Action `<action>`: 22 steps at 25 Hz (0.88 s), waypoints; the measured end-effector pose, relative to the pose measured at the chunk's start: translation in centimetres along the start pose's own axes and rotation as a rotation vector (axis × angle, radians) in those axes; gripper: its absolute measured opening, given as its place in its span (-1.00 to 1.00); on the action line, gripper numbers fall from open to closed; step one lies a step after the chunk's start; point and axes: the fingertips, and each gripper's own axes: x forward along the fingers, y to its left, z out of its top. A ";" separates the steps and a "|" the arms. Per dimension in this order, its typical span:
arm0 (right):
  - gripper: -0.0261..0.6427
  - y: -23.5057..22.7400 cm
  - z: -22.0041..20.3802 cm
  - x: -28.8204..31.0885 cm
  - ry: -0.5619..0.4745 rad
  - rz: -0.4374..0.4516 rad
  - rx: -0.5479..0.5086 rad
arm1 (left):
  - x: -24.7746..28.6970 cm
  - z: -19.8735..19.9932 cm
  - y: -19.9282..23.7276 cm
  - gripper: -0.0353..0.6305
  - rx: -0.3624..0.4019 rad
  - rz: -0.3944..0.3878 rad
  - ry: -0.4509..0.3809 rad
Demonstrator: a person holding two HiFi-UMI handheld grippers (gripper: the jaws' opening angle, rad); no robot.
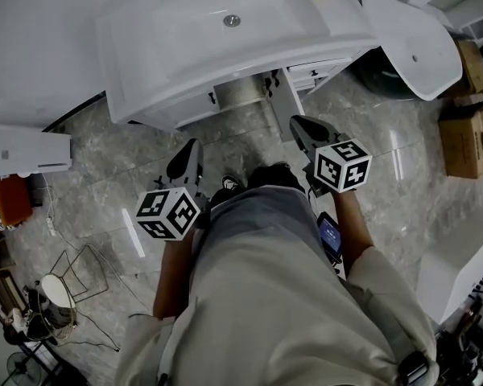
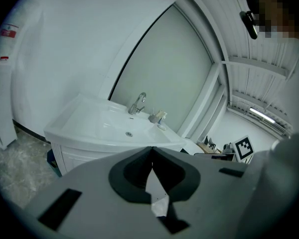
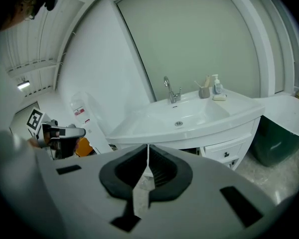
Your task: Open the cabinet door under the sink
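Note:
The white sink point(image 1: 225, 22) tops a white vanity cabinet point(image 1: 185, 109) at the top of the head view. One cabinet door point(image 1: 284, 101) stands swung outward, edge-on, beside a dark opening point(image 1: 241, 93). The other door keeps its small dark handle point(image 1: 212, 97) against the front. My left gripper point(image 1: 190, 147) and right gripper point(image 1: 299, 123) hover over the floor in front of the cabinet, touching nothing. Both are shut and hold nothing. The right gripper is nearer the swung door. The left gripper view shows the sink point(image 2: 114, 128), and the right gripper view shows the sink point(image 3: 189, 116) above drawers point(image 3: 229, 152).
A white oval fixture point(image 1: 414, 43) lies right of the vanity, with cardboard boxes point(image 1: 467, 135) beyond it. A white box point(image 1: 28, 147), a wire stand point(image 1: 72, 268) and cables are at the left. The marble floor point(image 1: 105, 175) has a shoe point(image 1: 229, 183) on it.

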 end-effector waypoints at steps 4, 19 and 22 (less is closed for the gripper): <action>-0.87 1.7 1.2 -0.6 -0.045 0.023 -0.027 | -1.0 0.3 1.0 -0.90 0.022 0.035 -0.004; -0.89 6.6 5.4 -2.1 -0.152 0.059 -0.141 | -5.3 3.0 2.9 -0.90 0.047 0.135 -0.103; -0.89 7.6 5.2 -1.9 -0.143 0.053 -0.162 | -5.7 3.5 2.9 -0.90 0.043 0.136 -0.122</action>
